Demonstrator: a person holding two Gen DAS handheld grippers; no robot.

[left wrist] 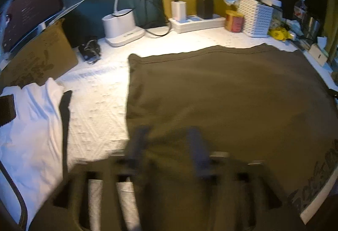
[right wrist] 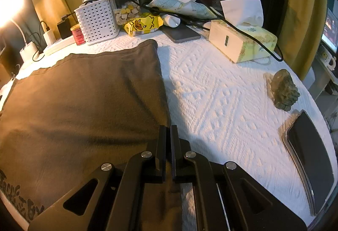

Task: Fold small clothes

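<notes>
1. Lying flat on the white textured tablecloth [right wrist: 221, 104]: an olive-brown shirt [left wrist: 221, 93], spread wide, hem toward the clutter at the back, dark printed lettering near its front corner.
2. Hovering blurry over the shirt's near left edge: left gripper [left wrist: 166, 146], fingers clearly apart, nothing pinched between them, cloth just showing underneath.
3. Clamped tight on the shirt's near right edge: right gripper [right wrist: 168, 144], black fingers pressed together with a fold of the fabric running up between them.
4. Sitting off to the shirt's left, well apart: a white garment [left wrist: 31, 125] with a dark strap [left wrist: 64, 125] across it, plus a cardboard box [left wrist: 40, 62] and a laptop [left wrist: 31, 13] behind.
5. Crowding the back edge: lamp base [left wrist: 121, 28], power strip [left wrist: 196, 22], white basket [right wrist: 98, 20], yellow duck packet [right wrist: 142, 25].
6. Parked on the right side: tissue box [right wrist: 240, 41], a greenish lumpy figurine [right wrist: 284, 89], a dark phone [right wrist: 310, 159].
</notes>
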